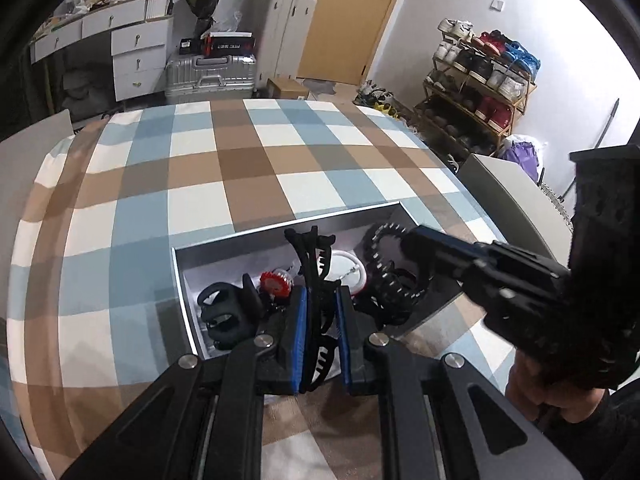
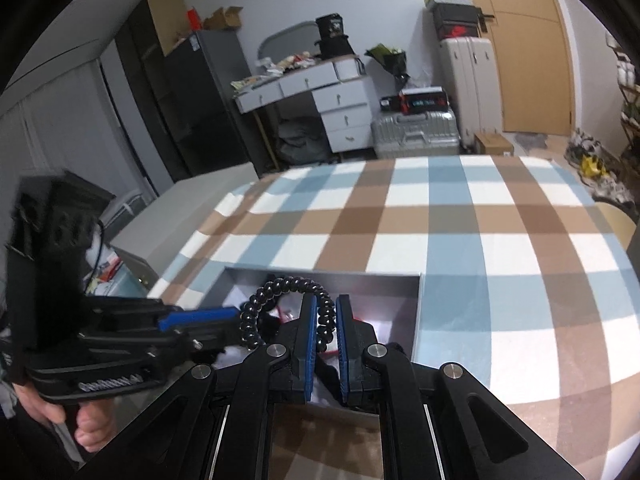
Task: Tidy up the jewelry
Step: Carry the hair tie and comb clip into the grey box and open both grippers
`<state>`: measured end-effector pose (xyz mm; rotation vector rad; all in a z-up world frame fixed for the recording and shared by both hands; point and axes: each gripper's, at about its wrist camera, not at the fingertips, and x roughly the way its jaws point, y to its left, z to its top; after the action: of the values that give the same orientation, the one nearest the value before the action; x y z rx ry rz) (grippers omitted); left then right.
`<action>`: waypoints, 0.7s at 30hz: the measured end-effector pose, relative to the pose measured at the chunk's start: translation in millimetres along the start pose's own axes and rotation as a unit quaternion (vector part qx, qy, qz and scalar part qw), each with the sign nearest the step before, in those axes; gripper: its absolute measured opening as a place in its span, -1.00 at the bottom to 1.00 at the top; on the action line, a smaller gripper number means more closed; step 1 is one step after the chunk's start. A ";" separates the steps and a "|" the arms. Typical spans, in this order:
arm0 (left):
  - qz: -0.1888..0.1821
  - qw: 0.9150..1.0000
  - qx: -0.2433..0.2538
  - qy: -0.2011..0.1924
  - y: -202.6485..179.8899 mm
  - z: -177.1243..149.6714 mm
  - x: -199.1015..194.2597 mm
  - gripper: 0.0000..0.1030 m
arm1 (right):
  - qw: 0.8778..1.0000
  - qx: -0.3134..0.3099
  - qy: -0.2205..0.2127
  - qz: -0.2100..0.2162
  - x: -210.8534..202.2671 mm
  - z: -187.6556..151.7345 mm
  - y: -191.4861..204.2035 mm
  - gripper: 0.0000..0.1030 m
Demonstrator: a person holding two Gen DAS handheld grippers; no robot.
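A shallow grey box [image 1: 182, 276] [image 2: 416, 300] lies on the checked cloth and holds jewelry and hair accessories. My left gripper [image 1: 322, 300] is shut on a black claw hair clip [image 1: 310, 256] and holds it over the box. My right gripper [image 2: 323, 312] is shut on a black spiral hair tie [image 2: 288, 286] above the box; it shows from the side in the left wrist view [image 1: 420, 240]. In the box lie a black ring-shaped piece [image 1: 218, 312], a red ornament [image 1: 274, 282], a white round piece [image 1: 348, 266] and a black studded band [image 1: 384, 276].
The box sits near the front edge of a bed covered in blue, brown and white checks [image 1: 240, 168]. A grey cabinet [image 1: 516, 196] stands to the right. Suitcases [image 1: 212, 76], a drawer desk [image 1: 132, 52] and a shoe rack [image 1: 480, 80] stand beyond.
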<state>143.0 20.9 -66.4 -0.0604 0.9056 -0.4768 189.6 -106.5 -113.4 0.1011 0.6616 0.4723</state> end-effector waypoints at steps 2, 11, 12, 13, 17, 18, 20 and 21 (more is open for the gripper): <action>0.001 1.000 0.012 -0.002 -2.8 -0.7 -1.1 -0.82 | 1.000 -0.003 0.001 -0.001 2.9 -1.0 -0.5 -0.83; 0.003 0.999 0.029 -0.014 -4.2 9.7 4.7 -0.82 | 1.000 -0.005 0.001 -0.018 10.9 1.3 -1.4 -0.78; 0.006 0.999 0.032 -0.015 -4.3 11.0 6.0 -0.82 | 1.000 -0.001 0.000 -0.017 10.4 2.2 -3.3 -0.78; 0.000 0.999 0.034 -0.015 -4.5 11.4 6.5 -0.82 | 1.000 0.002 -0.001 -0.017 9.7 3.2 -4.8 -0.78; 0.008 0.999 0.043 0.004 -6.0 11.2 11.5 -0.71 | 1.000 0.009 -0.003 -0.014 8.7 5.0 -7.7 -0.78; 0.017 0.999 0.046 0.004 -7.0 11.0 11.2 -0.50 | 1.000 0.009 -0.002 -0.010 8.6 4.9 -7.4 -0.78; 0.027 0.998 0.047 -0.009 -7.8 10.4 6.4 0.01 | 1.000 0.003 -0.005 -0.007 6.5 4.2 -4.7 -0.78; 0.024 0.999 0.046 -0.017 -7.7 10.5 2.8 0.26 | 1.000 0.001 -0.007 -0.008 5.1 4.1 -3.9 -0.78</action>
<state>149.6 11.3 -60.0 0.0362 0.8501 -0.4711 197.1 -107.4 -114.0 0.1007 0.6496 0.4557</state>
